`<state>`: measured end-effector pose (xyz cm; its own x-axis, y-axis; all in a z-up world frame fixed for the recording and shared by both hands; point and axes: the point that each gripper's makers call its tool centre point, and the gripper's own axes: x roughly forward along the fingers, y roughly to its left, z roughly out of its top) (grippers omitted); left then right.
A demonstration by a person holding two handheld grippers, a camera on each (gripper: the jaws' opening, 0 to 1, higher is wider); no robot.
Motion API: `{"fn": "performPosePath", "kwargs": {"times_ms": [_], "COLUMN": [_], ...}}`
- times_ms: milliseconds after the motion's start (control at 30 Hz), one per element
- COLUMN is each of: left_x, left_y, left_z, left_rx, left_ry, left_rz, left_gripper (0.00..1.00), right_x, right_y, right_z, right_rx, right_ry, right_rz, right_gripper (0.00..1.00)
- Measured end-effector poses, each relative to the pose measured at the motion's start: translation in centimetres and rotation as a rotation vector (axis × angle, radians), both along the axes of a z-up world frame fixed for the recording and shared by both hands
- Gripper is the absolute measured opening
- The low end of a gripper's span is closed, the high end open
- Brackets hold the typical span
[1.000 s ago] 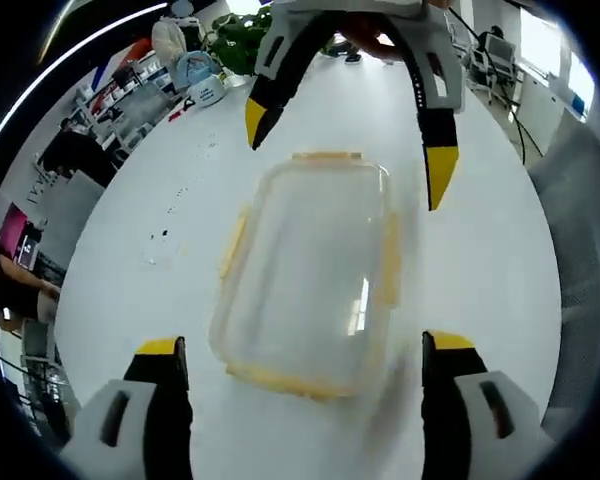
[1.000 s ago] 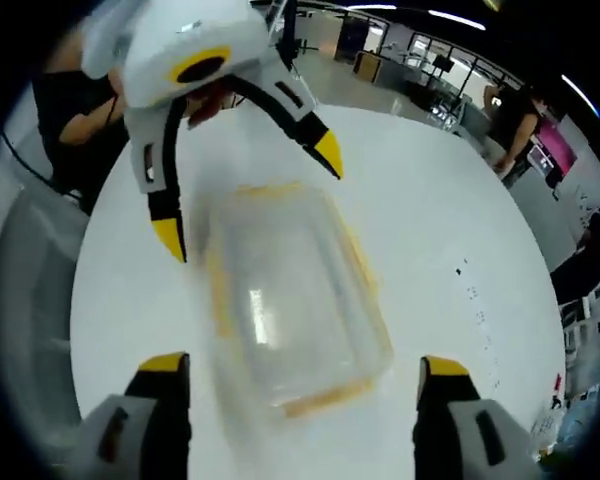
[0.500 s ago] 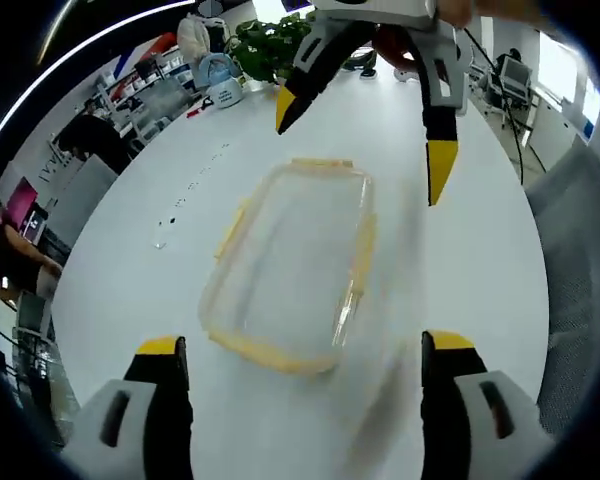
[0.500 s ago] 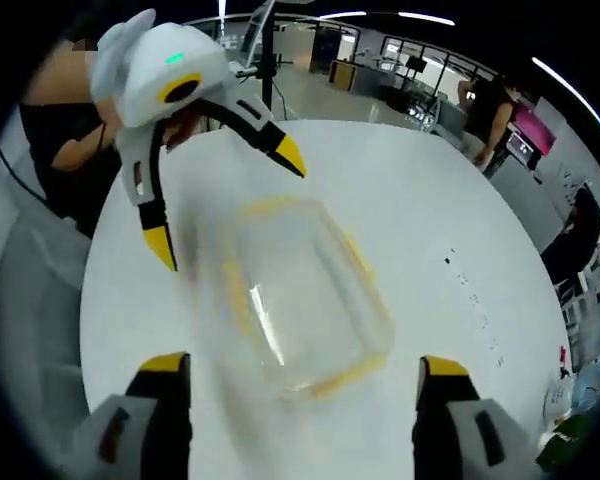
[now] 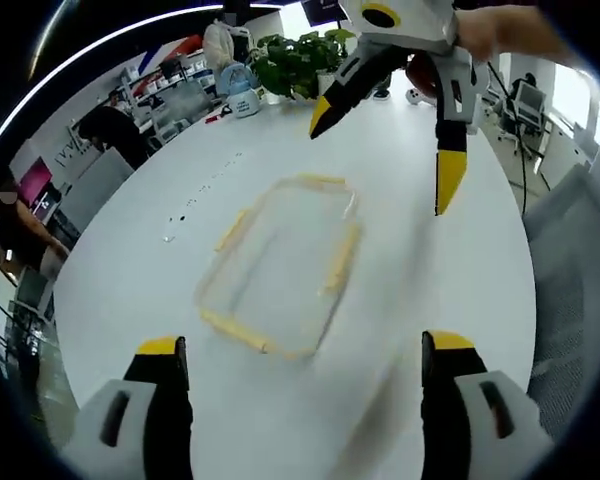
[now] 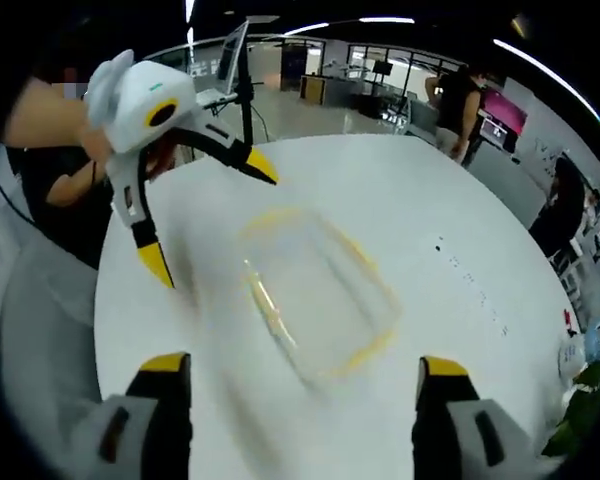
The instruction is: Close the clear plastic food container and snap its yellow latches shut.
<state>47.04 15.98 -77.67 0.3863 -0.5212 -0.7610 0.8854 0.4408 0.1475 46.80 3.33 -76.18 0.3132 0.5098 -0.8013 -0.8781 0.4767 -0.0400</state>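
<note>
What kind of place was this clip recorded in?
Probably an open-plan office or lab. The clear container sits on a large white table; a potted plant stands at its far edge, and a desk with a monitor, long ceiling light strips and people standing about lie beyond.

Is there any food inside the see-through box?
No food shows inside the clear box; the white table shows through it. The picture is blurry, so tiny crumbs can't be ruled out.
</note>
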Motion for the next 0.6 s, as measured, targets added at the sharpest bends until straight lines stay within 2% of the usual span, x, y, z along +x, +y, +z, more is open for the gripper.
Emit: {"fn": "performPosePath", "kwargs": {"times_ms": [367,467,533,600], "left_x": [-2.2,-3.1,-3.3,-3.7], "left_y": [0.8,0.8,1.1,1.5], "left_z": [1.0,1.5,1.8,2.0], "left_rx": [-0.061,-0.112,-0.119,-0.136], "left_ry": [-0.019,-0.019,-0.036,-0.029], "left_rz": [0.061,0.09,0.098,0.127], "left_gripper": [0.95,0.95,0.95,0.95], "right_x": [-2.5,-3.2,-3.6,-4.2], "right_y": [-0.6,-0.8,-1.0,-1.3], "right_z": [0.8,1.1,1.1,0.9], "right_rx": [0.049,0.059,0.066,0.076], "right_ry": [-0.025,-0.037,-0.037,-0.032], "right_rz": [-0.049,-0.065,-0.077,-0.094], "right_gripper": [0.93,0.93,0.93,0.93]}}
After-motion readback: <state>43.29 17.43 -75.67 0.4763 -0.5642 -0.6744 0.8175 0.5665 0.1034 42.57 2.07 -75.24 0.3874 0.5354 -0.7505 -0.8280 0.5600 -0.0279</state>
